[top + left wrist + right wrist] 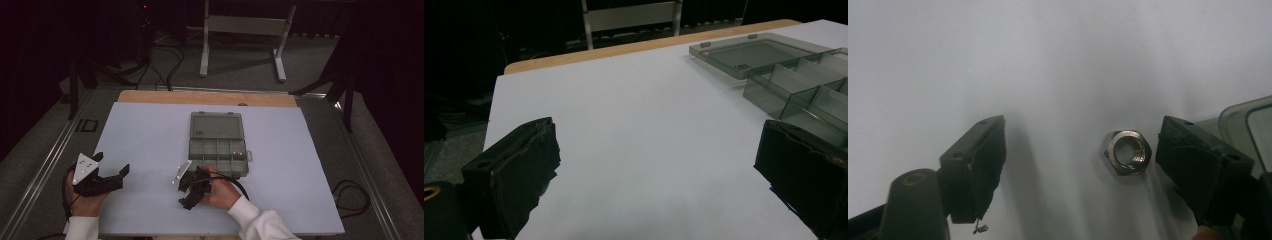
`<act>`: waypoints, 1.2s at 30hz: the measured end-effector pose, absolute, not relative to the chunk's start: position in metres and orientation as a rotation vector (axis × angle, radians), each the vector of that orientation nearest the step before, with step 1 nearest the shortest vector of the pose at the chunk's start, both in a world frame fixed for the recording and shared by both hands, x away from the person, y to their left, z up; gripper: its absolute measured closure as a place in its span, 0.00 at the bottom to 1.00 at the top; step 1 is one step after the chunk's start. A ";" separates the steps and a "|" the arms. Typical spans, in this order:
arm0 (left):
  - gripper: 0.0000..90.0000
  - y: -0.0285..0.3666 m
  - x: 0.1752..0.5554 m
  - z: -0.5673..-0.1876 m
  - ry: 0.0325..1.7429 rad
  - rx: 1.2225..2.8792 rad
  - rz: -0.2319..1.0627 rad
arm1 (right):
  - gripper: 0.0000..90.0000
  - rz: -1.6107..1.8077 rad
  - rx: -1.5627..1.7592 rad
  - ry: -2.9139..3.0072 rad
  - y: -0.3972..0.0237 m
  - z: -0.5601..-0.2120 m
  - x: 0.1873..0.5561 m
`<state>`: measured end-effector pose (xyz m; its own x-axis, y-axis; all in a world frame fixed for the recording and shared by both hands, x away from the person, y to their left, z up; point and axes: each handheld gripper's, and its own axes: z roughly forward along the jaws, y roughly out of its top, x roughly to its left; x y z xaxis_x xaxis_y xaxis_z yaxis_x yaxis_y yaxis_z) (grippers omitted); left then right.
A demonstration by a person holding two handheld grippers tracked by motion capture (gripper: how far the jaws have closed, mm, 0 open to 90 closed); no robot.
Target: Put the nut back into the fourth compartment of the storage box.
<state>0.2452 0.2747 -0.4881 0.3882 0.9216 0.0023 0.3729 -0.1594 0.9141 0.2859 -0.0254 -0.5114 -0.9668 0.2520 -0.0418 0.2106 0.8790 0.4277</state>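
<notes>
The nut lies flat on the white desk, its threaded hole facing up, between the jaws of the right tongs. Those jaws stand wide apart and press on nothing: the nut sits close beside the jaw at the right of the right gripper view, with a thin gap still showing, and well clear of the other jaw. In the high view the right tongs are held low over the desk in the person's right hand, just in front of the near edge of the box. The box is a grey-green clear plastic one, open, its lid laid back flat toward the far side and its tray split into small compartments. A corner of it shows at the right edge of the right gripper view, near the nut. The left tongs rest near the desk's left front corner, in the left hand, their jaws also wide apart over bare desk, well apart from the box.
</notes>
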 end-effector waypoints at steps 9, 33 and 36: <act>0.04 0.274 0.245 -0.488 1.143 1.727 0.746 | 0.46 0.680 0.407 2.966 -0.027 -0.511 0.289; 0.04 0.274 0.245 -0.488 1.143 1.727 0.747 | 0.78 0.619 0.493 2.977 -0.029 -0.510 0.297; 0.04 0.274 0.245 -0.488 1.142 1.728 0.747 | 0.78 0.612 0.486 2.981 -0.028 -0.510 0.298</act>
<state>0.2453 0.2741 -0.4882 0.3890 0.9212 0.0049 0.3735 -0.1625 0.9133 0.2980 -0.0281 -0.5098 -0.9485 0.3166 0.0044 0.2928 0.8715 0.3934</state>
